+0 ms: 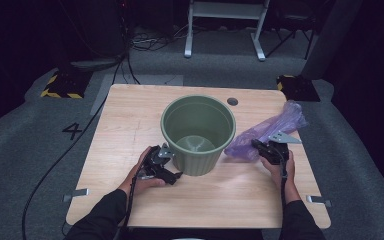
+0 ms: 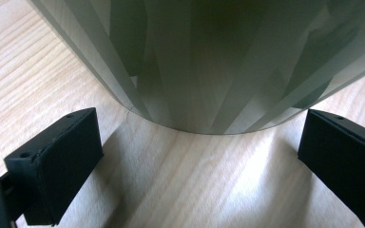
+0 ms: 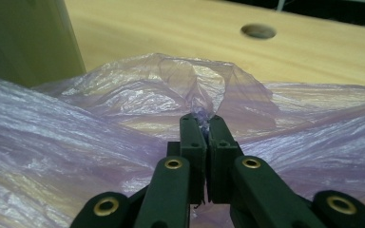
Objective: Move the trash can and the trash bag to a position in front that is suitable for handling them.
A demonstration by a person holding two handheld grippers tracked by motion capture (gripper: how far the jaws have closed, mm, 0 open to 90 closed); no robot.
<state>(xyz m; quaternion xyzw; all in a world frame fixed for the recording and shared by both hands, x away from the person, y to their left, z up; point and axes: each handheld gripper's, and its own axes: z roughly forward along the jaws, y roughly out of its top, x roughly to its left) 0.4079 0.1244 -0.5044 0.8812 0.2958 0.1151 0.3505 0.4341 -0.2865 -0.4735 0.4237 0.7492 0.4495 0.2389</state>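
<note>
A green ribbed plastic bin (image 1: pixel 198 131) stands upright in the middle of the wooden table (image 1: pixel 120 130). My left gripper (image 1: pixel 166 165) lies low at the bin's left base, open, with its jaws wide on either side of the bin's wall (image 2: pixel 204 61) and not touching it. A crumpled purple plastic bag (image 1: pixel 267 132) lies to the right of the bin. My right gripper (image 1: pixel 263 148) is shut on a pinched fold of the bag (image 3: pixel 138 95), which bunches up between the two pads (image 3: pixel 192 135).
A round cable hole (image 1: pixel 232 101) sits in the table behind the bin, also seen past the bag (image 3: pixel 258 31). Metal brackets (image 1: pixel 76 194) stick out at the table's front corners. A black cable (image 1: pixel 55 165) trails over the grey floor at left.
</note>
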